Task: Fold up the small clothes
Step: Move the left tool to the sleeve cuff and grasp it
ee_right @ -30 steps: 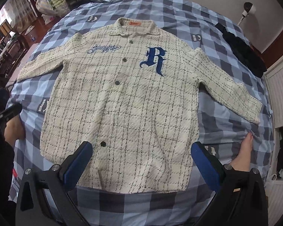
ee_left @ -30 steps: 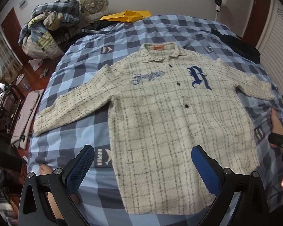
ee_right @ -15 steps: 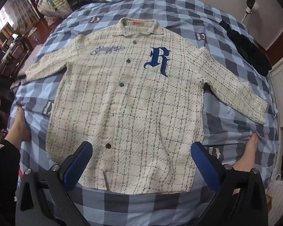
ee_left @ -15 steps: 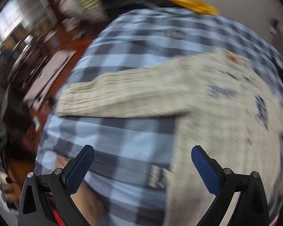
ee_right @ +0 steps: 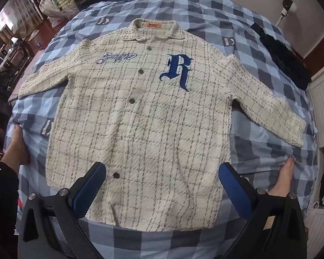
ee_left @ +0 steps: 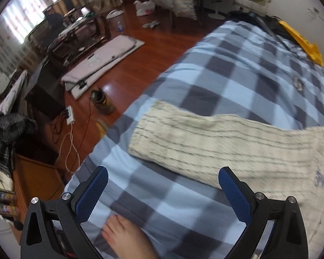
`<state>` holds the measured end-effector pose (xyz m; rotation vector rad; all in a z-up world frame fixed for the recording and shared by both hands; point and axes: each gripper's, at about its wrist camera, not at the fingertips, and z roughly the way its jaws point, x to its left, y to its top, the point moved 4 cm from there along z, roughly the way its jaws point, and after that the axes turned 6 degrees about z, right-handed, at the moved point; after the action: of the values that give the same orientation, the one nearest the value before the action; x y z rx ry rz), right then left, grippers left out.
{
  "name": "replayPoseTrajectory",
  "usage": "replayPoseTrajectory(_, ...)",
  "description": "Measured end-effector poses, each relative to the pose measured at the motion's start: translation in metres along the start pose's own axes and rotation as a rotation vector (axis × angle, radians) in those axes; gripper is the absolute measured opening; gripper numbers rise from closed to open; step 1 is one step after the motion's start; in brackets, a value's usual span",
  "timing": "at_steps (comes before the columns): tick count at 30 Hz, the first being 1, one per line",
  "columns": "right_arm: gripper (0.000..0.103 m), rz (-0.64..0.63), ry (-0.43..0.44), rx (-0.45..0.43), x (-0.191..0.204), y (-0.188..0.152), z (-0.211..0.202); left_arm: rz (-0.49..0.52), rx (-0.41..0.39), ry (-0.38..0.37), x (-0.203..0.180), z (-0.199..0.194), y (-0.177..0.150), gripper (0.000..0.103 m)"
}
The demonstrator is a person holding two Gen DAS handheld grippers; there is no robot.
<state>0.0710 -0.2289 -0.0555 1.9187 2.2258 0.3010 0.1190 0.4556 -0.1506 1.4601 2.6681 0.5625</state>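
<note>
A cream checked shirt (ee_right: 140, 125) with a blue letter R lies flat and face up on the blue checked bed (ee_right: 259, 151), both sleeves spread out. My right gripper (ee_right: 162, 185) is open and empty above the shirt's bottom hem. My left gripper (ee_left: 162, 190) is open and empty above the bed, just below the shirt's left sleeve (ee_left: 216, 142). The sleeve cuff lies near the bed's left edge.
A bare foot (ee_left: 127, 239) rests on the bed under the left gripper; another foot (ee_right: 283, 179) is at the right. A wooden floor (ee_left: 157, 49) with a mat, cables and a boot lies beyond the bed's left edge. A dark garment (ee_right: 283, 58) lies at the far right.
My left gripper has swung left, from over the shirt body to the left sleeve and bed edge. My right gripper has come slightly nearer the shirt. Both stay open.
</note>
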Motion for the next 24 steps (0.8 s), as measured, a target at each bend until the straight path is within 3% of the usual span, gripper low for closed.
replayPoseTrajectory(3, 0.102, -0.007, -0.026, 0.008, -0.002, 0.003, 0.007, -0.074, 0.073, -0.044, 0.019, 0.037, 0.001, 0.103)
replayPoseTrajectory(7, 0.102, 0.000, -0.050, 0.028, -0.007, 0.004, 0.016, -0.244, 0.164, -0.031, 0.049, 0.082, -0.003, 0.102)
replayPoseTrajectory(11, 0.102, 0.006, -0.076, 0.049, -0.010, 0.005, 0.023, -0.388, 0.166, -0.061, 0.065, 0.107, -0.009, 0.094)
replayPoseTrajectory(20, 0.102, -0.010, -0.115, 0.046, -0.010, 0.004, 0.028, -0.538, 0.155, -0.033, 0.075, 0.135, -0.019, 0.094)
replayPoseTrajectory(22, 0.102, -0.015, -0.118, 0.047, -0.011, 0.003, 0.029, -0.521, 0.161, -0.030, 0.070, 0.138, -0.019, 0.088)
replayPoseTrajectory(24, 0.102, -0.015, -0.127, 0.045, -0.012, 0.003, 0.029, -0.502, 0.168, -0.043, 0.065, 0.140, -0.016, 0.066)
